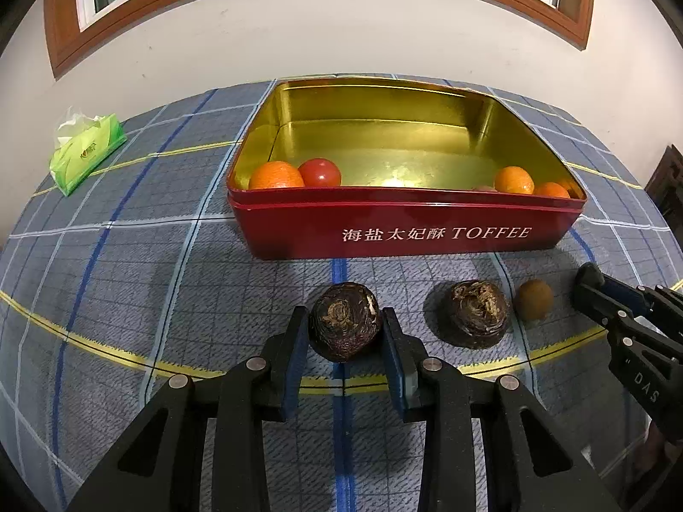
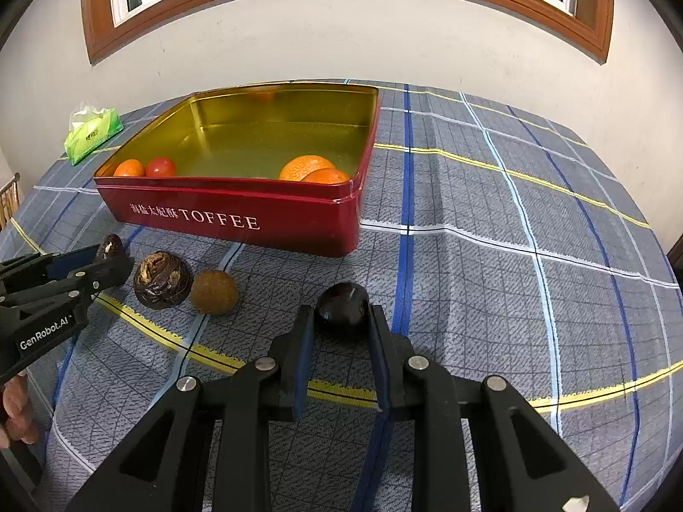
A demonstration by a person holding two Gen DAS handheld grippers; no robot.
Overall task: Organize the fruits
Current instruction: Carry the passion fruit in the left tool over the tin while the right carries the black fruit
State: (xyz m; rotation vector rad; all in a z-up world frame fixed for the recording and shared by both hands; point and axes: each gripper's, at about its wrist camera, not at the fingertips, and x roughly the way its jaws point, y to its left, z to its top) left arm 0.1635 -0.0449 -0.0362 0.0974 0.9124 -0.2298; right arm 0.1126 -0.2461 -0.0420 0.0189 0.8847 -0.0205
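on the worktop (image 1: 128,281), covered by a blue-grey plaid cloth, a red toffee tin (image 1: 405,230) stands open with its gold inside showing. along its near wall lie four round fruits: an orange (image 1: 275,176) touching a red tomato (image 1: 320,172) in the left corner, and two more oranges (image 1: 514,180) in the right corner.

in front of the tin, the left gripper (image 1: 345,333) has its fingers (image 1: 299,341) closed onto a dark, rough water chestnut (image 1: 345,326), the blue pads pressing both its sides; the chestnut sits low, at or just above the cloth, and which cannot be told. just to its right a second water chestnut (image 1: 474,320) rests on the cloth, and beside that a small brown kiwi (image 1: 533,300), near but apart.

further right, the right gripper (image 2: 341,320) has its fingers (image 2: 303,341) drawn in on a smooth dark plum-like fruit (image 2: 342,307), held at the very tips close over the cloth. the kiwi lies to its left, well clear of it.

a green tissue pack (image 1: 87,151) lies at the far left edge of the worktop, well apart from the tin. part of a hand (image 2: 17,409) shows at the left edge of the right wrist view.
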